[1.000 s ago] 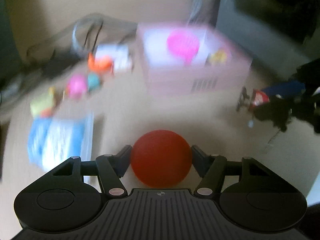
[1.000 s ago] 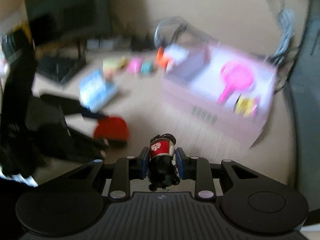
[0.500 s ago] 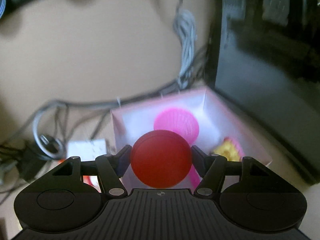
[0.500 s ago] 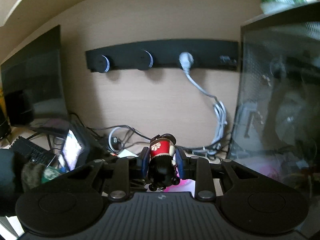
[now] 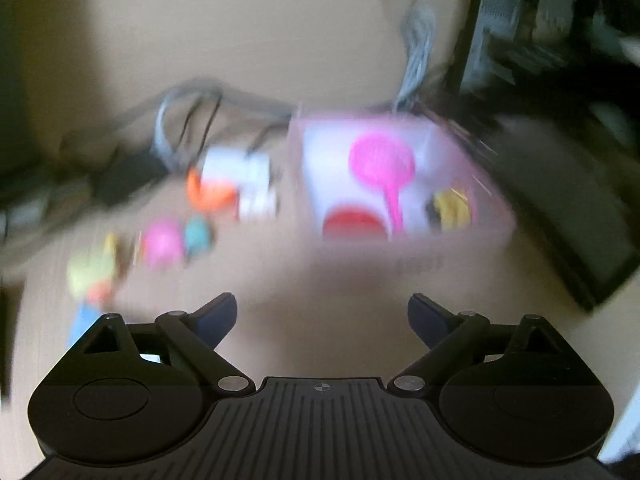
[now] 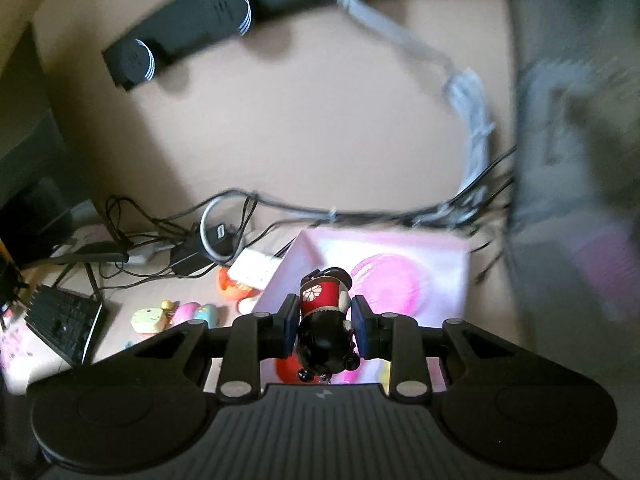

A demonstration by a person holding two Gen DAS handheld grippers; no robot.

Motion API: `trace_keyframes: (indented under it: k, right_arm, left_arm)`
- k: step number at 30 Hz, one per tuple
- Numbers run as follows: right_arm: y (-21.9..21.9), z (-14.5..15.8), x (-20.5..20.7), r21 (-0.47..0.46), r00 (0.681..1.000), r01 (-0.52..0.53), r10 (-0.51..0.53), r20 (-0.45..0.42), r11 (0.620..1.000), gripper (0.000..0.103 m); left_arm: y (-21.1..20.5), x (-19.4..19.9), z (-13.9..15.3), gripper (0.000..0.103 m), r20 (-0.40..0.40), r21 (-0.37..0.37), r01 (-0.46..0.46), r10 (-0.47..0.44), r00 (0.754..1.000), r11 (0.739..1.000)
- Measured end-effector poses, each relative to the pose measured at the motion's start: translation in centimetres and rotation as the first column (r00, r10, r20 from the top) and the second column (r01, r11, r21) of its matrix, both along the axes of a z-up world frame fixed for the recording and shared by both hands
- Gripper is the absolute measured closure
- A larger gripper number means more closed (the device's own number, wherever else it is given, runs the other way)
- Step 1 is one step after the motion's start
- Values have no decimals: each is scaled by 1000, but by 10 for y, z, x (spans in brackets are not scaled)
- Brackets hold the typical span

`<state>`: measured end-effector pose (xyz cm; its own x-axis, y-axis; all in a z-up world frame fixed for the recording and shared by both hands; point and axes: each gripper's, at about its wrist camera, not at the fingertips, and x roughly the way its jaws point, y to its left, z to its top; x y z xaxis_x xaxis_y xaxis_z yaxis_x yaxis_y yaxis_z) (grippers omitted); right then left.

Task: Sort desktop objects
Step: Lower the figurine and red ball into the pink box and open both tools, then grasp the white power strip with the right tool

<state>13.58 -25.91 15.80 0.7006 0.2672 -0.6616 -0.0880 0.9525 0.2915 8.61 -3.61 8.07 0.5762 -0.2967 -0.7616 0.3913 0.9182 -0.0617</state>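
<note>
The red ball [image 5: 352, 222] lies inside the pink box [image 5: 412, 248], beside a pink round brush [image 5: 382, 164] and a yellow toy [image 5: 452, 208]. My left gripper [image 5: 322, 320] hangs over the desk in front of the box, its jaws opening wide with nothing between them. My right gripper [image 6: 324, 324] is shut on a small black and red figurine [image 6: 324, 320] and hovers above the pink box [image 6: 456, 256], where the red ball [image 6: 286, 368] shows under its fingers.
Left of the box lie an orange toy [image 5: 210, 196], a white packet [image 5: 248, 176], pink and teal toys [image 5: 164, 242] and a yellow-green toy [image 5: 90, 272]. Cables [image 6: 192, 232] and a keyboard [image 6: 64, 324] fill the back left. A dark computer case [image 5: 560, 80] stands at the right.
My left gripper let go of the red ball, which now lies in the pink box, and pulled back from it. My right gripper tipped down over the box, figurine still held.
</note>
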Motion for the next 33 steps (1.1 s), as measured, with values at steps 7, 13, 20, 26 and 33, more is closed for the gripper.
trace_keyframes:
  k: [7,13,20,26,33]
  right_arm:
    - [34,-64,80,32,990,54,-49,-131,998,76]
    - [58,-75,103,-93,991,35,-47,-128,995,71]
    - [122,-39,121,-98,992,-112,106,-65,989,55]
    - [159,-77,193,-167,976,-49,12,-217,985,49]
    - [181,-102,223,-300,970,-47,-28,-241,953,69]
  left_arm:
    - [51,-36,-24,6,-130,4,-145,144,981,989]
    - [100,-55,-16,3,-104,-9,-289,286,952,957]
    - [121,-60,-15,3,-88,-31,-336,332,939,941]
    - [131,-71,-14,3,-76,-43,-346,343,936,937]
    - [153,-86,-23,2,-109,-41,-400,394,913,916]
